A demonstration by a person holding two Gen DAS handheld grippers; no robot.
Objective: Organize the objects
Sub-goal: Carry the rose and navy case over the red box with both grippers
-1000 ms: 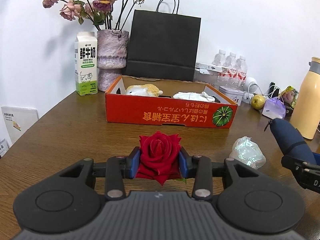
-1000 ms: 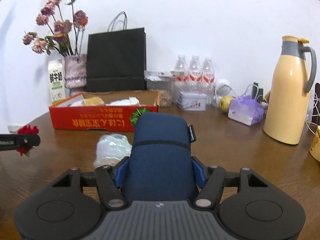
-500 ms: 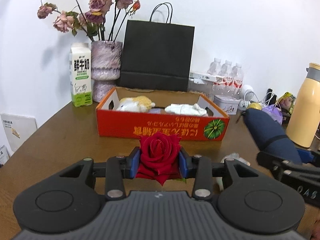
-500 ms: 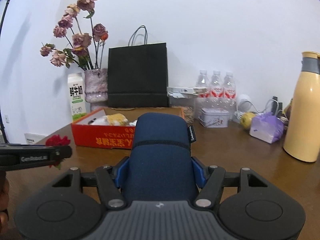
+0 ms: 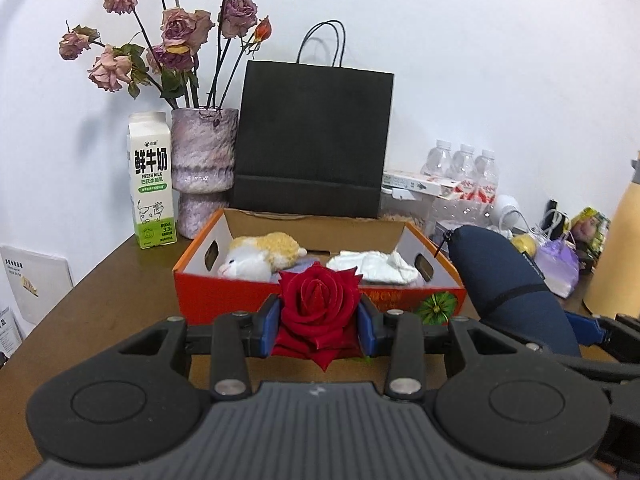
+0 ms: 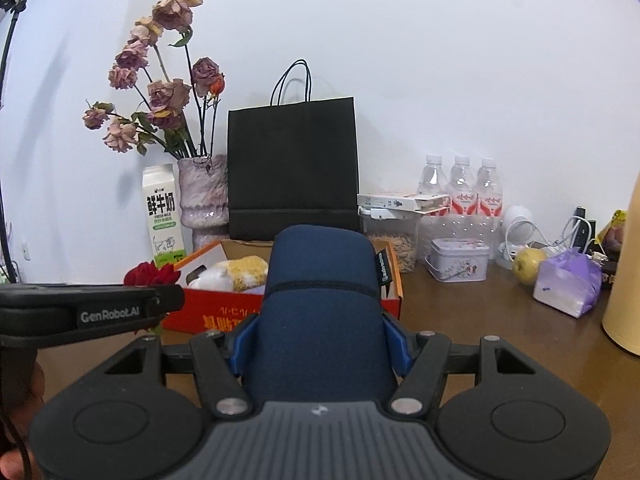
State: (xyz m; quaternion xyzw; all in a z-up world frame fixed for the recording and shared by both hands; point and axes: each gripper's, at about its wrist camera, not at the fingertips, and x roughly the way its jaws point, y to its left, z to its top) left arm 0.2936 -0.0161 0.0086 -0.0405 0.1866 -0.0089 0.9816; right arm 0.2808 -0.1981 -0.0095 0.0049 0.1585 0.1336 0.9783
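Note:
My left gripper (image 5: 319,330) is shut on a red rose (image 5: 318,306), held up just before the near wall of an orange cardboard box (image 5: 224,298). Inside the box lie a yellow and white plush toy (image 5: 262,258) and a white cloth (image 5: 374,266). My right gripper (image 6: 320,346) is shut on a dark blue pouch (image 6: 322,316), which stands between its blue pads. In the left wrist view this pouch (image 5: 508,288) hangs to the right of the box. In the right wrist view the rose (image 6: 150,274) and the box (image 6: 208,314) show at the left.
Behind the box stand a black paper bag (image 5: 312,140), a vase of dried roses (image 5: 202,168) and a milk carton (image 5: 151,184). Water bottles (image 6: 460,188), a tin (image 6: 458,260), an apple (image 6: 528,266), a purple bag (image 6: 568,284) and a yellow thermos (image 6: 624,280) crowd the back right.
Both grippers have risen and moved toward the box with their loads. The box looks nearer and its inside shows. The crumpled clear wrap on the table has dropped out of view.

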